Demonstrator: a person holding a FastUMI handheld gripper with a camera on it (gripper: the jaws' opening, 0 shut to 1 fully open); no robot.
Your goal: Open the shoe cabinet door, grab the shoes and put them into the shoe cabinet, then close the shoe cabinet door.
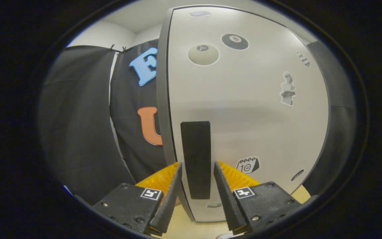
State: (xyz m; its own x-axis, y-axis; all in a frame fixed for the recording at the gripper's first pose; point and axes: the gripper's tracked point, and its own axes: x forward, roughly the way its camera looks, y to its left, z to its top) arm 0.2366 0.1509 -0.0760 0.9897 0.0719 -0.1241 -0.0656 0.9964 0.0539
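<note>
- Your gripper [197, 166] faces the shoe cabinet door [244, 109] head-on, and its fingers stand apart at a moderate width with nothing pressed between them.
- The dark vertical handle [196, 159] on the door sits straight ahead, framed in the gap between your two fingers; its lower part runs down between the fingertips [176, 174]. You cannot tell whether either finger touches it, since a thin strip of door shows on each side.
- The door is pale and smooth, and its near edge [163, 99] runs just beyond your left finger, seen as a grey upright band.
- Stickers dot the door beyond the fingers: a black billiard ball [234, 41] and a pale ball [203, 54] high above the handle, a small bust figure [287, 89] up and to the right, and a calendar sticker [248, 165] just beside your right finger.
- Past the door's edge, to the left of your left finger, hangs the booth's black cloth wall [78, 126].
- Beneath the fingers a light wooden surface [184, 229] shows at the foot of the door.
</note>
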